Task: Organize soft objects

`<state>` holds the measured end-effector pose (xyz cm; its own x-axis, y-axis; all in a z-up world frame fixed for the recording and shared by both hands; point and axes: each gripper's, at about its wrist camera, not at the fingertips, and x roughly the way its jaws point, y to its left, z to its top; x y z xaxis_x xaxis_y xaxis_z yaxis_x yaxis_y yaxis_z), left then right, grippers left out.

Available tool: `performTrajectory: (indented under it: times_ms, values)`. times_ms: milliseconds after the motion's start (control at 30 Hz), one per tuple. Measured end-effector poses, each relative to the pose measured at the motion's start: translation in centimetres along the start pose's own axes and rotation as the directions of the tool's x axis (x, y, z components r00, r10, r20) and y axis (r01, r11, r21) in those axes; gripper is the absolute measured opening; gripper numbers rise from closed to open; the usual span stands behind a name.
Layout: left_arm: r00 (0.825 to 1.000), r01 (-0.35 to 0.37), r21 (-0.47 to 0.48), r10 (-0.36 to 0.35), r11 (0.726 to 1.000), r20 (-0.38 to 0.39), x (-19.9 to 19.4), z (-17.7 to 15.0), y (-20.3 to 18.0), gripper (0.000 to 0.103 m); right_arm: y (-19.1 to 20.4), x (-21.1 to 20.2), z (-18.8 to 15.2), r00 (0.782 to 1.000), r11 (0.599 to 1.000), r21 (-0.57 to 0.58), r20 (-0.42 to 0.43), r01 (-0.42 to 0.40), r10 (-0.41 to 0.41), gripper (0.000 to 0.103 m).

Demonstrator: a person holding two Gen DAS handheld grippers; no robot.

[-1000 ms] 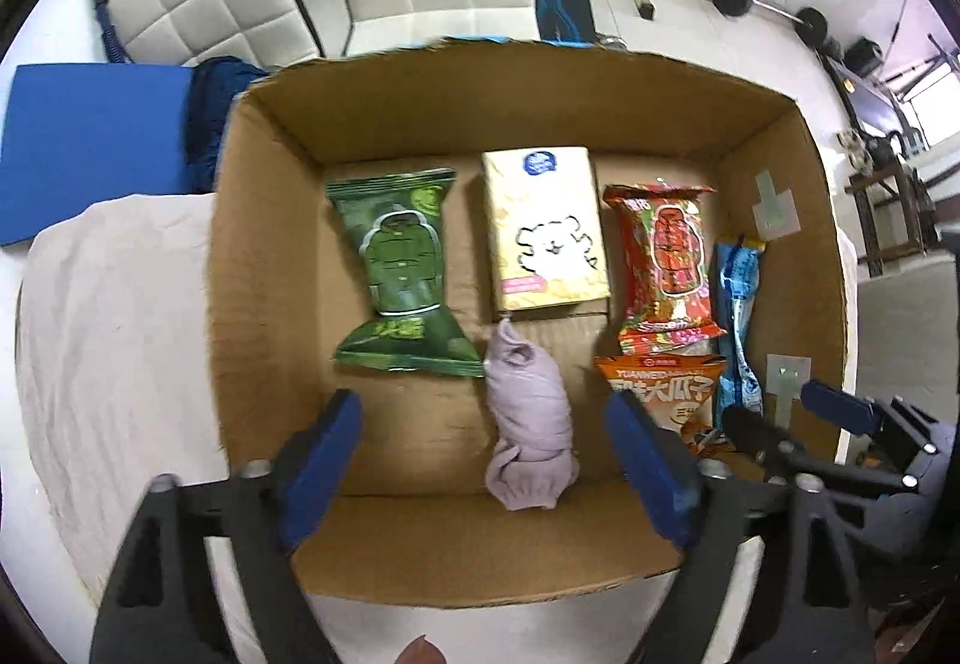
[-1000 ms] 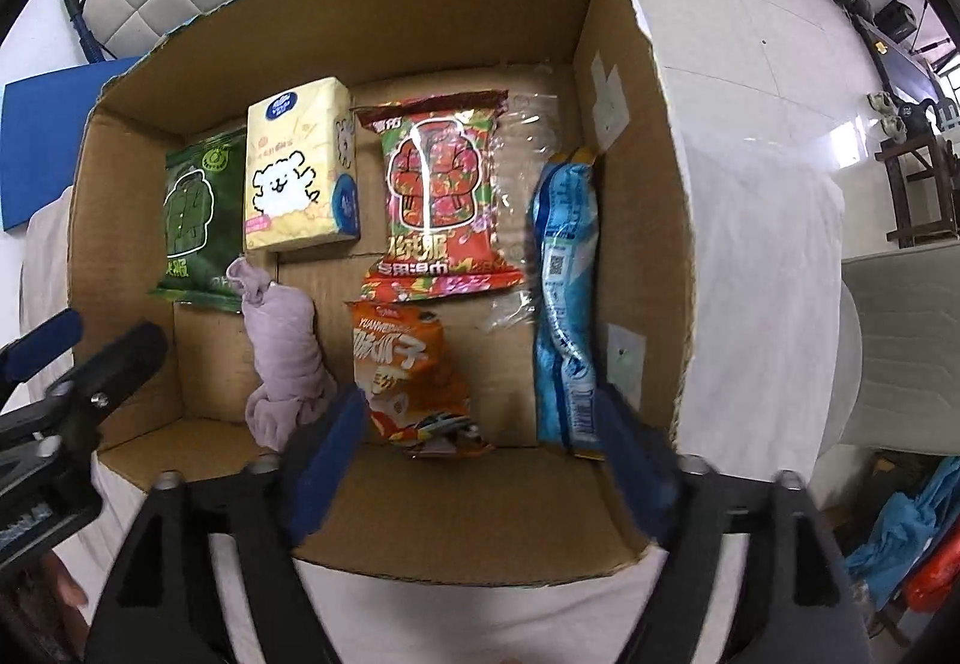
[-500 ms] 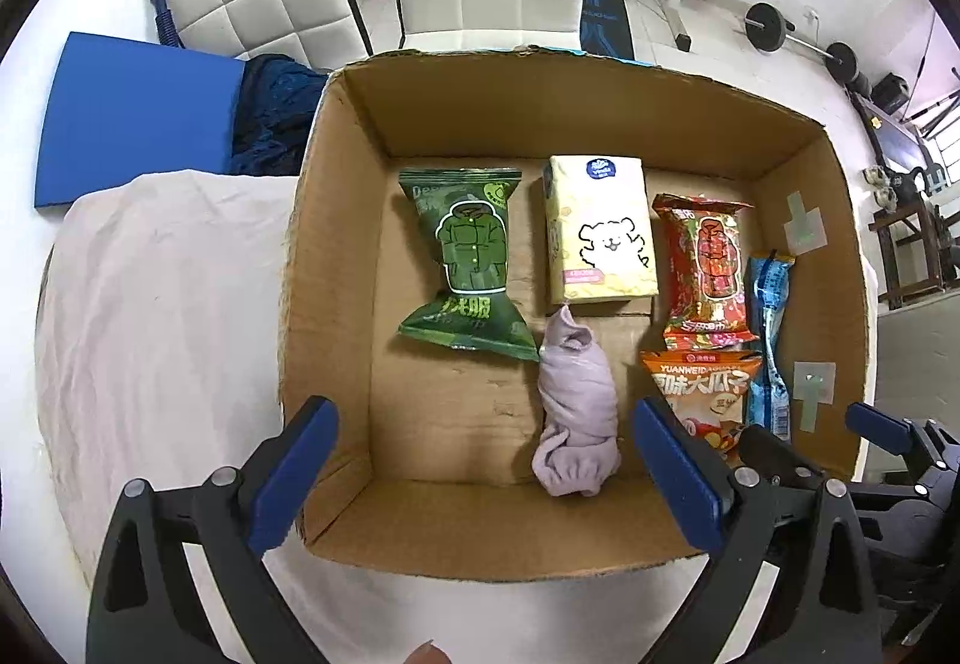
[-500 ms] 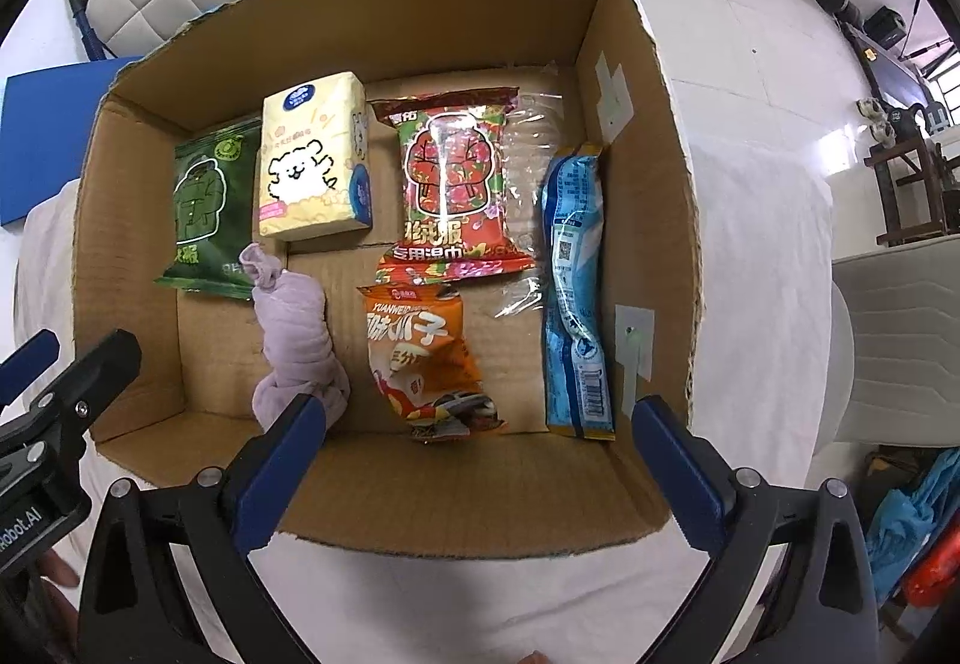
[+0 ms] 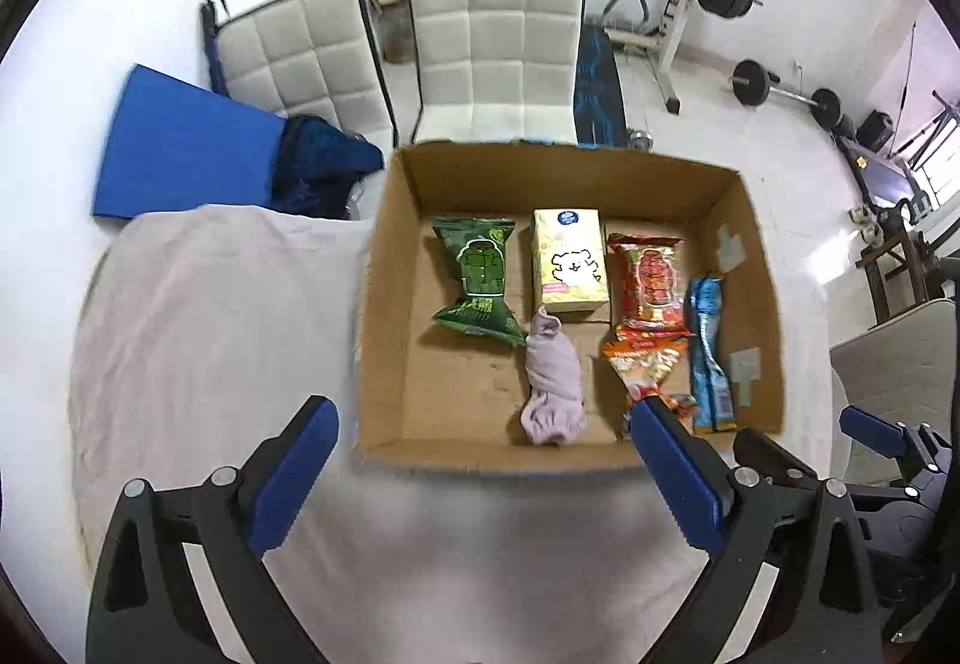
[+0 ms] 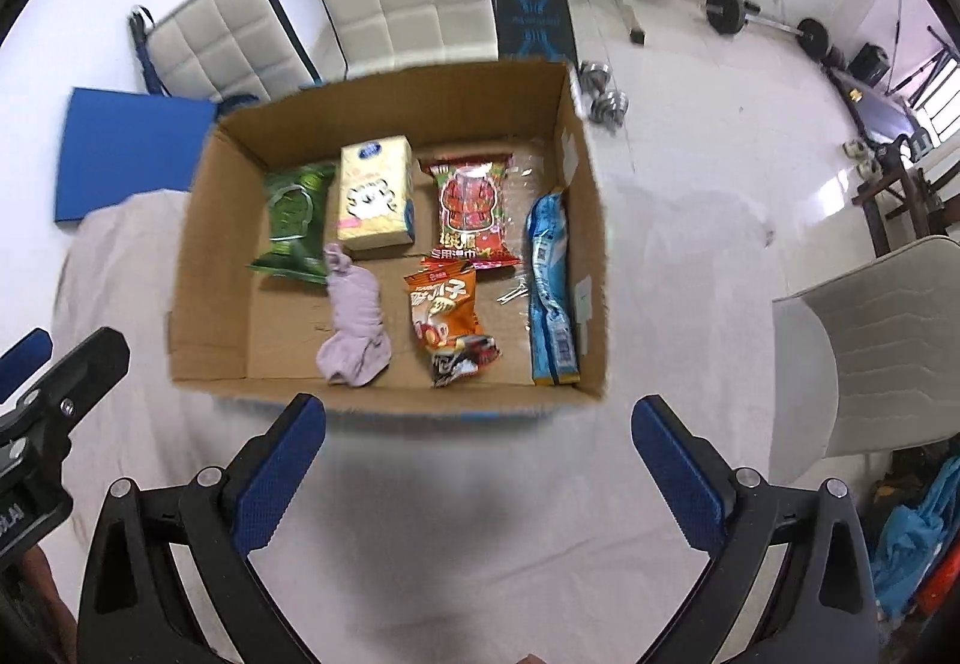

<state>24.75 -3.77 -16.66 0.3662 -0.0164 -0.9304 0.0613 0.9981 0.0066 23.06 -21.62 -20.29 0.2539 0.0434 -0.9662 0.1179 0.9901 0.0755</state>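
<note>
Both of your grippers have pulled up and back from the cardboard box [image 5: 384, 304] since a second ago, so the whole box now shows in each view, and their jaws have just been opening with nothing between them. You are looking down on a table under a pale cloth [image 5: 198, 316], the box resting on it. Your left gripper [image 5: 480, 478] hangs over the cloth in front of the box's near wall, jaws spread wide and empty. Your right gripper [image 6: 480, 466] does the same, also spread and empty. Inside the box lie a green snack bag [image 5: 477, 283], a yellow tissue pack [image 5: 569, 268], a red snack bag [image 5: 651, 283], a blue packet [image 5: 708, 358] along the right wall, an orange snack bag [image 6: 444, 319], and a rolled lilac sock [image 5: 552, 385] nearest the near wall, well apart from both grippers.
</note>
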Motion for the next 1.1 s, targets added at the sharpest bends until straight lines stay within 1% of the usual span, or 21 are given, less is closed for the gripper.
performTrajectory:
  times_ms: [33, 200, 300, 400, 467, 533, 667, 833, 967, 1100]
  values:
    - [1.000, 0.005, 0.004, -0.005, 1.000, 0.022, -1.6, -0.7, 0.0, 0.100, 0.0, -1.0, -0.5, 1.000, 1.000, 0.001, 0.013, -0.010, 0.010, 0.103]
    - [0.998, -0.006, -0.002, 0.006, 1.000, 0.064, -6.6, -3.1, 0.3, 0.100, -0.2, -7.3, -3.6, 0.995, 1.000, -0.017, 0.101, -0.017, 0.019, 0.103]
    - [0.997, 0.000, -0.014, 0.001, 1.000, 0.082, -9.7, -4.5, 0.4, 0.100, -0.6, -10.3, -5.0, 0.992, 1.000, -0.014, 0.127, -0.024, 0.026, 0.103]
    - [0.993, -0.002, -0.021, 0.004, 1.000, 0.119, -13.0, -6.0, 0.2, 0.100, -1.2, -13.3, -6.8, 0.988, 0.999, -0.014, 0.150, -0.038, 0.040, 0.103]
    - [0.991, 0.002, -0.024, 0.002, 1.000, 0.130, -14.5, -6.6, 0.2, 0.100, -1.5, -15.1, -7.9, 0.985, 0.999, -0.010, 0.162, -0.050, 0.051, 0.103]
    - [0.990, 0.006, -0.033, -0.001, 0.999, 0.141, -15.9, -7.2, 0.2, 0.100, -1.7, -16.7, -9.0, 0.983, 0.998, -0.011, 0.172, -0.062, 0.063, 0.103]
    - [0.987, 0.029, -0.039, -0.022, 0.999, 0.160, -18.3, -8.3, 0.2, 0.100, -2.2, -19.9, -11.2, 0.978, 0.998, -0.002, 0.199, -0.057, 0.056, 0.103]
    - [0.981, 0.015, -0.037, -0.007, 0.999, 0.194, -21.2, -10.0, 0.0, 0.100, -2.0, -23.0, -13.5, 0.971, 0.998, -0.022, 0.230, -0.058, 0.061, 0.103]
    - [0.976, 0.003, -0.029, 0.003, 1.000, 0.216, -22.8, -10.6, -0.2, 0.100, -1.5, -25.2, -15.0, 0.968, 0.996, -0.045, 0.239, -0.072, 0.081, 0.103]
    - [0.972, -0.006, -0.035, 0.014, 0.999, 0.236, -24.0, -11.2, -0.3, 0.100, -1.1, -27.1, -16.1, 0.962, 0.996, -0.060, 0.262, -0.059, 0.073, 0.103]
